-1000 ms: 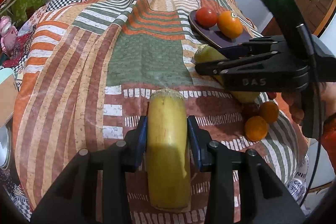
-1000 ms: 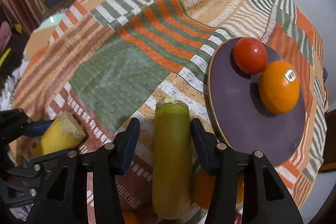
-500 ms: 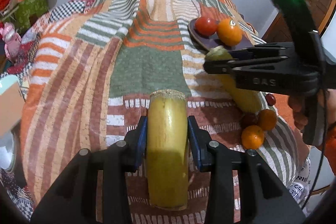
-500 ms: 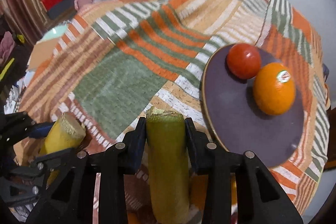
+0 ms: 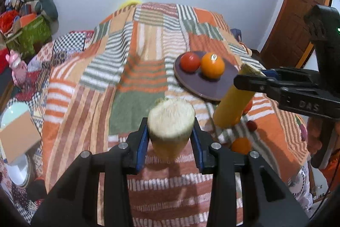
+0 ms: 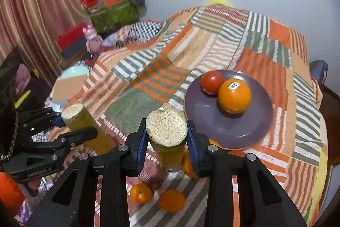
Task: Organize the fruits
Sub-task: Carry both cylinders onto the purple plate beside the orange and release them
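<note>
My left gripper (image 5: pixel 171 136) is shut on a yellow sugarcane piece (image 5: pixel 171 129), raised above the patchwork blanket, cut end facing the camera. My right gripper (image 6: pixel 166 140) is shut on a second yellow-green sugarcane piece (image 6: pixel 166 135), also lifted. Each gripper with its piece shows in the other view: the right one (image 5: pixel 250 80) beside the plate, the left one (image 6: pixel 70 120) at the left. A purple plate (image 6: pixel 212 127) carries a red tomato (image 6: pixel 211 82) and an orange (image 6: pixel 234 95). Small oranges (image 6: pixel 141 193) lie on the blanket below my right gripper.
The blanket (image 5: pixel 136 69) covers a bed. A cardboard box and a bowl (image 5: pixel 14 133) sit off the left edge. A green box and soft toys (image 6: pixel 112 12) crowd the far left corner. A wooden door (image 5: pixel 297 18) stands at the right.
Both grippers have lifted and tilted up with their sugarcane pieces, so the cut ends now face the cameras. The right gripper closed on its piece a second ago.
</note>
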Demonstrator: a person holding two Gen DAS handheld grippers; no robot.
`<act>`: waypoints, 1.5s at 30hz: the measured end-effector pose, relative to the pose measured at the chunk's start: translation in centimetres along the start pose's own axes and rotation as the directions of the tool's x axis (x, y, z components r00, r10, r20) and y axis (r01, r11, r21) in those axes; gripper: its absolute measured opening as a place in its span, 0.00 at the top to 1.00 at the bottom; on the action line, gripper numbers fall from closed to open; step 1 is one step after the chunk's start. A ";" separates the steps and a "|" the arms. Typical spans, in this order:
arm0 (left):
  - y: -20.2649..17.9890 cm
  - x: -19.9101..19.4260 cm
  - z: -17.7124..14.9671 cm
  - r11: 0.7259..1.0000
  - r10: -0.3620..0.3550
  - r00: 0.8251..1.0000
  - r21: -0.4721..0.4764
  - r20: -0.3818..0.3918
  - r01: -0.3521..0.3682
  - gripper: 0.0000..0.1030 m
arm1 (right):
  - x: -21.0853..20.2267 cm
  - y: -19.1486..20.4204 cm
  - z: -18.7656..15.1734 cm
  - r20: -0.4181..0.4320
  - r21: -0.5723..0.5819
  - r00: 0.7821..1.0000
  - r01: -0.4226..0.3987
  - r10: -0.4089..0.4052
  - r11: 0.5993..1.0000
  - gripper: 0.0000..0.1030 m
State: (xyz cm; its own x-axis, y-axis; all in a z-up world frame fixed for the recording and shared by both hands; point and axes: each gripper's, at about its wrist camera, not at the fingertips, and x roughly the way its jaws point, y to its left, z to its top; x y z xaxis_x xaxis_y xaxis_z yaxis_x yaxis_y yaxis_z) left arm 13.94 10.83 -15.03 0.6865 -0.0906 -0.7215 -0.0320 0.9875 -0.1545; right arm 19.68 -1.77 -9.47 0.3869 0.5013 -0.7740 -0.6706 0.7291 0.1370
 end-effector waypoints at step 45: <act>-7.2 14.6 10.8 0.994 -0.010 0.997 0.105 -0.076 0.018 0.64 | 1.8 -14.0 0.7 0.082 0.233 0.997 -0.017 -0.002 0.972 0.70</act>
State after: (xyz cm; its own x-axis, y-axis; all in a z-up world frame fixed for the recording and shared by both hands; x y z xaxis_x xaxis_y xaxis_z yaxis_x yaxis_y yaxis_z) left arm 32.00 3.80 -17.19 0.6292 -0.1104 -0.7693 0.0573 0.9938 -0.0957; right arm 30.24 -10.74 -12.36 0.4391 0.5360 -0.7210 -0.5109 0.8091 0.2903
